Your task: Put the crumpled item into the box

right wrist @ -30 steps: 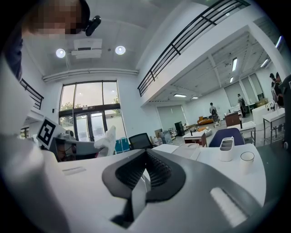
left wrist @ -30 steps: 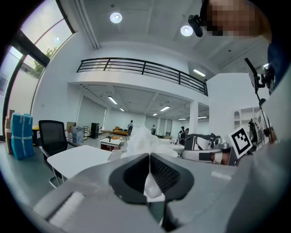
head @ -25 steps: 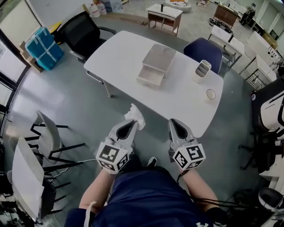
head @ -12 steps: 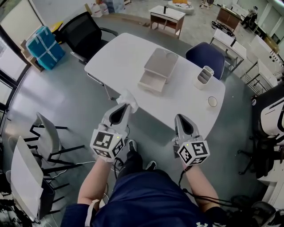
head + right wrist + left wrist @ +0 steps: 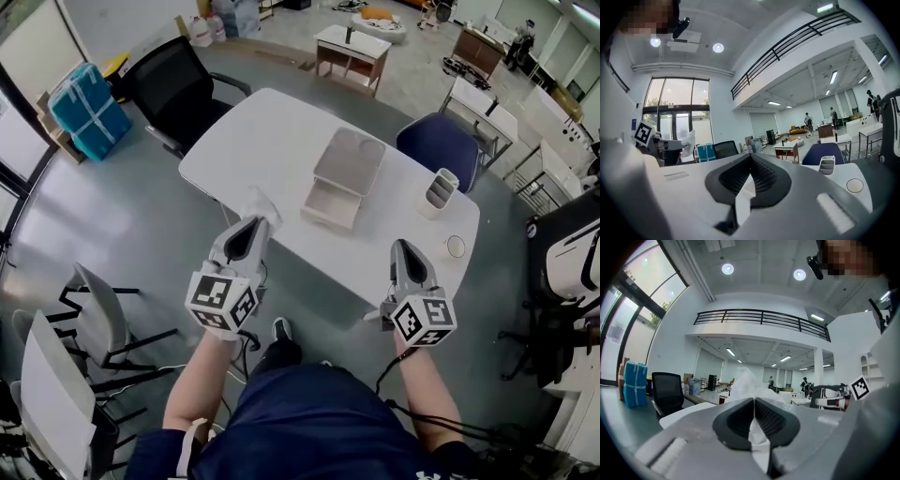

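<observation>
A crumpled white tissue (image 5: 260, 203) sticks out of my left gripper (image 5: 255, 221), which is shut on it at the near edge of the white table (image 5: 262, 141). In the left gripper view the tissue (image 5: 746, 381) bulges past the closed pads. The beige box (image 5: 330, 203) lies open mid-table, its lid (image 5: 351, 160) standing behind it, a short way right of and beyond the tissue. My right gripper (image 5: 405, 247) hangs over the table's near right edge, shut with nothing in it. From the right gripper view the tissue (image 5: 688, 143) shows at far left.
A white divided holder (image 5: 437, 192) and a round coaster (image 5: 457, 247) stand at the table's right end. A black office chair (image 5: 173, 84) and a blue chair (image 5: 441, 150) flank the table. Folding chairs (image 5: 94, 291) stand on the floor at left.
Both grippers have moved forward to the table. The left one carried the tissue from over the floor to the table's near edge.
</observation>
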The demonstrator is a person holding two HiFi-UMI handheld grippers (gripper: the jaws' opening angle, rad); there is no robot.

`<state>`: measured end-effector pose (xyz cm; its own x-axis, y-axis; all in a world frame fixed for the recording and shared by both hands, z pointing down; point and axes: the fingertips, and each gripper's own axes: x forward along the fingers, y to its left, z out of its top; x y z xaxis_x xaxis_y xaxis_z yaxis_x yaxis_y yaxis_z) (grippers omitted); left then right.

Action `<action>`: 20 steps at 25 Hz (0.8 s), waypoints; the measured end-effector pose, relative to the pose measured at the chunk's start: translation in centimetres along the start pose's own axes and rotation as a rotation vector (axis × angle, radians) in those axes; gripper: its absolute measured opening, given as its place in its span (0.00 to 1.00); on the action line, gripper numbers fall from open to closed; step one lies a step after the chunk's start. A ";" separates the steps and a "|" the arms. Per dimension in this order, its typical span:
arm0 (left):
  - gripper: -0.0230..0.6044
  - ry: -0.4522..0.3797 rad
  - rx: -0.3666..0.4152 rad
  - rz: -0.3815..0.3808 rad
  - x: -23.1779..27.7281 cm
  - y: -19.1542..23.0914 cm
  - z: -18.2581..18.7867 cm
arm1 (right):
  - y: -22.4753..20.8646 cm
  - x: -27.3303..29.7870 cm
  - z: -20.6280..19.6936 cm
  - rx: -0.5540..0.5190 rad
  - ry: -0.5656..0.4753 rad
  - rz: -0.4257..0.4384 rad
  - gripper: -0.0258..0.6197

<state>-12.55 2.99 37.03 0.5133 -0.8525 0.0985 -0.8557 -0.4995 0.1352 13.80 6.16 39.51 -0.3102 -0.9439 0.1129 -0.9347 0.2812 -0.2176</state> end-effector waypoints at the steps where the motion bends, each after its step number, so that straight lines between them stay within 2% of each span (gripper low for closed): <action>1: 0.05 0.003 -0.003 -0.005 0.5 0.7 -0.1 | 0.2 0.8 -0.3 0.001 0.008 -0.001 0.04; 9: 0.05 0.031 -0.033 -0.031 2.6 6.1 -0.7 | 2.6 5.7 -2.4 0.009 0.067 -0.016 0.04; 15: 0.05 0.041 -0.056 -0.060 3.5 9.9 -1.3 | 3.1 8.1 -3.0 0.027 0.071 -0.077 0.04; 20: 0.05 0.075 -0.077 -0.092 5.2 11.0 -3.1 | 3.1 8.3 -4.1 0.036 0.095 -0.121 0.04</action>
<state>-19.09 -6.52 42.07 0.5949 -0.7886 0.1555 -0.7989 -0.5589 0.2221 7.63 -0.11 43.81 -0.2120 -0.9496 0.2308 -0.9600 0.1581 -0.2312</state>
